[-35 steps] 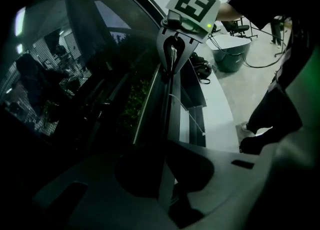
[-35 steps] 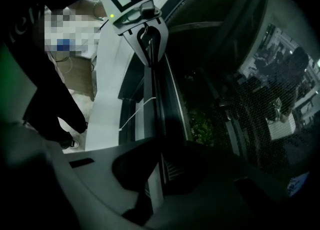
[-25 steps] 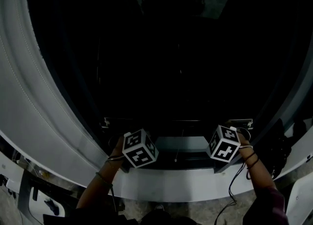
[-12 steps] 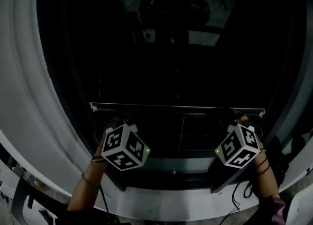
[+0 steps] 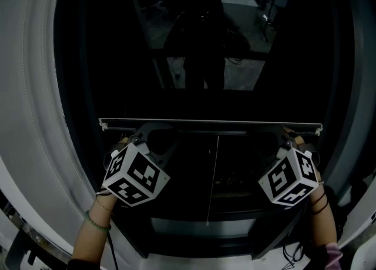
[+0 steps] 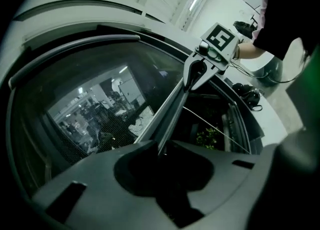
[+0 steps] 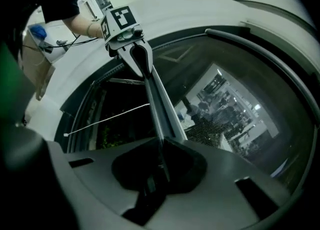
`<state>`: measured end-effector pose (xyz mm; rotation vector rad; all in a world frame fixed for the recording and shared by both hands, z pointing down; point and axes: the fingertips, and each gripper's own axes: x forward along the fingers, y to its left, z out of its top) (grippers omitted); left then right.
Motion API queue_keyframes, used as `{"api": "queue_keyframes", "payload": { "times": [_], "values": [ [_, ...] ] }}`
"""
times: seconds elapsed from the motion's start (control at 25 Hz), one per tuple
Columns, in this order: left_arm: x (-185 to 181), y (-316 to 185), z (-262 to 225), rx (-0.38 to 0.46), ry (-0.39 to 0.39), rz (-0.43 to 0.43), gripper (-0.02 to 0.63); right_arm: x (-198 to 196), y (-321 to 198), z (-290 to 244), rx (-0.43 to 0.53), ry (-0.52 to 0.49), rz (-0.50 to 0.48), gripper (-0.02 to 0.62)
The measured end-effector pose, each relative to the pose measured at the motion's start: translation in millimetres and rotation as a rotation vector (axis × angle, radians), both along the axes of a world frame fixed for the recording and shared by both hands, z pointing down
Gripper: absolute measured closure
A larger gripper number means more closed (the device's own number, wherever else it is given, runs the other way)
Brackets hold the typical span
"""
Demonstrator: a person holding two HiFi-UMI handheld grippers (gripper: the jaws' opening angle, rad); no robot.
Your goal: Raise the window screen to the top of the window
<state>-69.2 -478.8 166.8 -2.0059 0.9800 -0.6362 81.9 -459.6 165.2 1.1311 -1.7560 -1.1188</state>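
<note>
The window screen's grey bottom bar (image 5: 211,124) lies level across the middle of the dark window, with the mesh (image 5: 205,57) stretched above it. My left gripper (image 5: 140,136) is shut on the bar near its left end, and the right gripper (image 5: 286,138) is shut on it near the right end. In the left gripper view the bar (image 6: 172,109) runs from between the jaws to the other gripper (image 6: 220,39). The right gripper view shows the same bar (image 7: 156,99) between its jaws, reaching to the left gripper (image 7: 122,21). Mesh (image 7: 215,124) lies beside the bar.
A white window frame (image 5: 29,116) curves around the opening, and the grey sill (image 5: 200,228) lies below the hands. A thin white pull cord (image 5: 214,169) hangs from the bar's middle. Green plants (image 6: 207,136) show through the opening under the bar.
Both grippers have risen with the bar held between them. The bar has gone from just above the sill to about mid-height, and more opening shows below it.
</note>
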Motion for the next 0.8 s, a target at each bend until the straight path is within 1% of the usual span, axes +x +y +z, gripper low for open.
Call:
{"api": "queue_keyframes", "payload": {
  "times": [0.16, 0.32, 0.44, 0.52, 0.64, 0.72, 0.8],
  "values": [
    [2.7, -2.5, -43.2, 0.051, -0.009, -0.006, 0.549, 1.3, -2.2, -42.2, 0.065, 0.015, 0.002, 0.565],
    [2.9, 3.4, -62.4, 0.116, 0.009, -0.029, 0.548, 2.4, 3.3, -61.5, 0.133, 0.009, 0.022, 0.563],
    [2.3, 0.9, -83.0, 0.167, -0.019, -0.054, 0.548, 1.5, 0.7, -82.4, 0.188, 0.016, 0.028, 0.563],
    [2.7, 1.0, -115.5, 0.213, -0.04, -0.072, 0.548, 2.2, 0.5, -114.5, 0.227, 0.014, 0.029, 0.563],
    [4.2, 2.9, -156.6, 0.266, -0.073, -0.113, 0.548, 3.5, 2.9, -155.3, 0.252, 0.021, 0.049, 0.561],
    [3.5, 2.9, -168.8, 0.282, -0.106, -0.134, 0.551, 2.4, 4.0, -167.9, 0.251, 0.031, 0.062, 0.562],
    [1.3, 3.3, -182.7, 0.285, -0.116, -0.137, 0.552, 0.2, 4.8, -182.1, 0.259, 0.028, 0.063, 0.561]
  ]
}}
